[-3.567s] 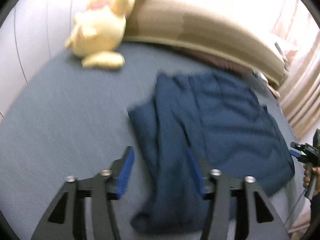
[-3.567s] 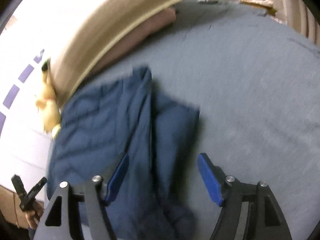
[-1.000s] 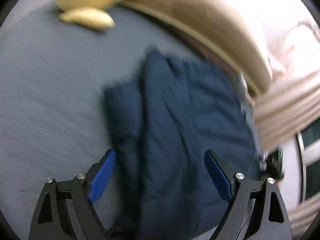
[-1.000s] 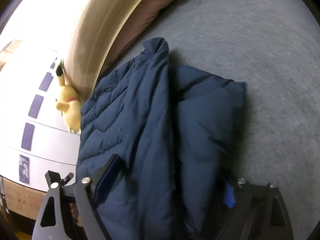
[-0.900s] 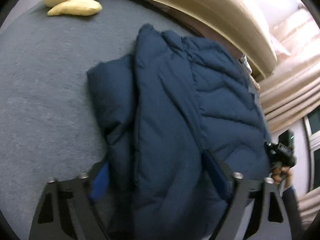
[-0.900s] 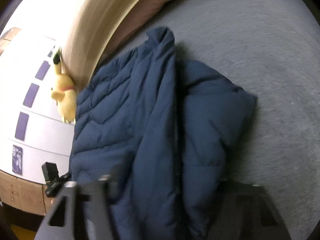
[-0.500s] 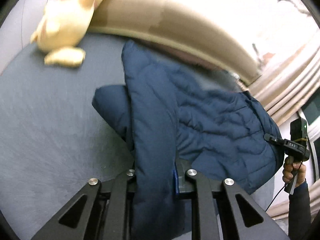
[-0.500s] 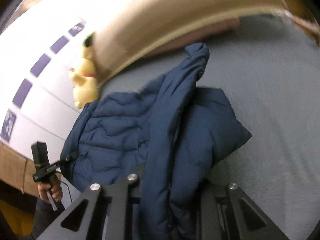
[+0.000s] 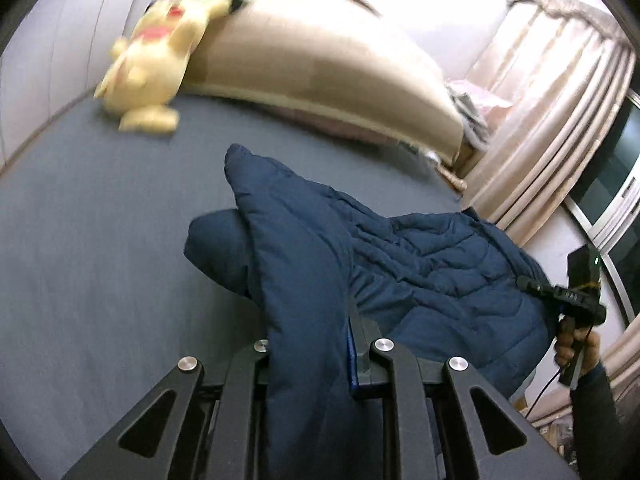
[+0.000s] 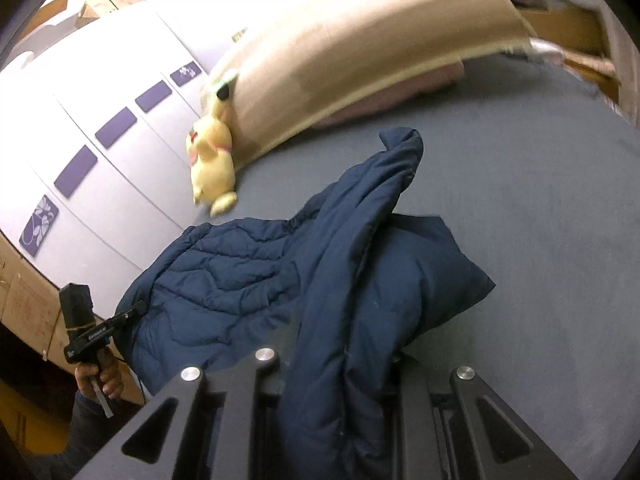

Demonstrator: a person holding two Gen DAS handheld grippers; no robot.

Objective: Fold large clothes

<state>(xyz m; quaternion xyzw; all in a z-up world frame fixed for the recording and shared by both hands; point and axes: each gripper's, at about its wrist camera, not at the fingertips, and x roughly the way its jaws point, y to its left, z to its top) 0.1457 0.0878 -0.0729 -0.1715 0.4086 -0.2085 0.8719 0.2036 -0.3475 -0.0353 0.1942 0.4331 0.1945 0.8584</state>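
On the grey bed, left gripper and right gripper have just clamped onto the navy puffer jacket, but slick padding might slip out mid-lift.

A soft yellow plush toy is propped against a big tan padded headboard. Both are set at the far end of a flat grey bed cover. Long beige curtains are hung beside a dark window. White wardrobe doors with purple patches are seen behind the toy.
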